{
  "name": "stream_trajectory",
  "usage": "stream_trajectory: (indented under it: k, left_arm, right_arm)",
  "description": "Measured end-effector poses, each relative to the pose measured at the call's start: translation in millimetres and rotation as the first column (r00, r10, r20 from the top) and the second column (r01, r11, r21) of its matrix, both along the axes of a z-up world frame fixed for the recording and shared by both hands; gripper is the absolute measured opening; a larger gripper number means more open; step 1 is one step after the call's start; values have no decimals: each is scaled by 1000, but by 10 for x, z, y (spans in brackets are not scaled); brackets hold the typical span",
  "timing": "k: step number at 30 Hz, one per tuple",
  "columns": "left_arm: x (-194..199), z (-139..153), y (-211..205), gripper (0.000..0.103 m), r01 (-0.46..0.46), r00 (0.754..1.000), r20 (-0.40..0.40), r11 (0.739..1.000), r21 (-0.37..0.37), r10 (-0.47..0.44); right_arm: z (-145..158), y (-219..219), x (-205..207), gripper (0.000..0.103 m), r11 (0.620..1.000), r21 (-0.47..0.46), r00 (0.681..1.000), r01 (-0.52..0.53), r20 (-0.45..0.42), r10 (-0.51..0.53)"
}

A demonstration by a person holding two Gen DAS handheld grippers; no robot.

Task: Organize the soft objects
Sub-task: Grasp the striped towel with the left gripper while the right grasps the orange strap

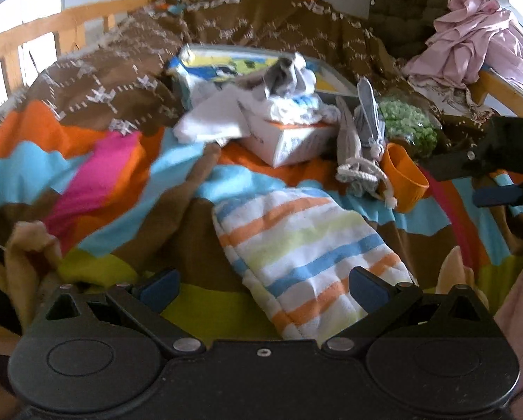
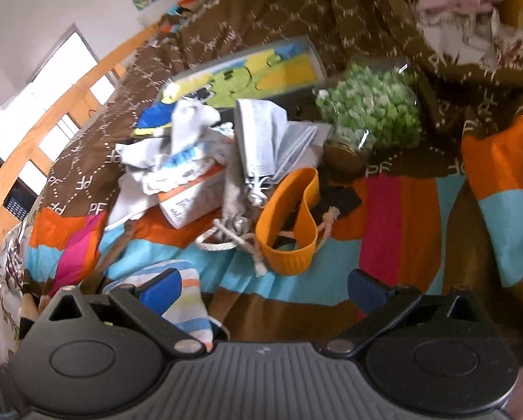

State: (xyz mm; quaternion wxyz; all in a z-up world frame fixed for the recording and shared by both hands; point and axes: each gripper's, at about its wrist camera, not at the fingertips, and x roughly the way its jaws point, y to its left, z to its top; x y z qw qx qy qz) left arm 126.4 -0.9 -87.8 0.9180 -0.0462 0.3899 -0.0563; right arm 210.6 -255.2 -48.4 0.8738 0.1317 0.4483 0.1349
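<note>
Bed cover: brown, orange, pink and turquoise blanket spread over the bed, carrying everything I am sorting.
Striped towel: terry cloth in white, orange, blue and green, lying flat right ahead of my left hand-held gripper, one end between its spread fingers.
Box pile: white cardboard box beyond the towel, heaped with crumpled grey and white cloths.
Green bag: clear bag of green foam pieces, behind and right of the box.
Orange cup: soft ribbed cup on its side beside a grey drawstring pouch.
Right hand-held gripper: spread wide, holding nothing, hovering near the cup.
Step, as I judge it: grasping the towel.
Doing it well: lower my left fingers, pinch the near edge through its full thickness, lift clear of the blanket folds so nothing drags.
</note>
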Motion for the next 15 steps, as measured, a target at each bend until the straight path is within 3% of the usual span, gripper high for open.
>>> stream_trajectory:
  k: [5, 9, 15]
  left_arm:
    - [121, -133, -31, 102, 49, 997, -51, 998, -40, -51]
    - [214, -157, -87, 95, 75, 995, -54, 995, -68, -78]
    - [332, -156, -83, 89, 59, 996, -63, 988, -144, -69]
  right_arm:
    - [-62, 8, 239, 103, 999, -39, 1000, 5, -11, -5]
    - [-125, 55, 403, 102, 997, -72, 1000, -2, -16, 1]
    - [-233, 75, 591, 94, 996, -94, 1000, 8, -19, -9]
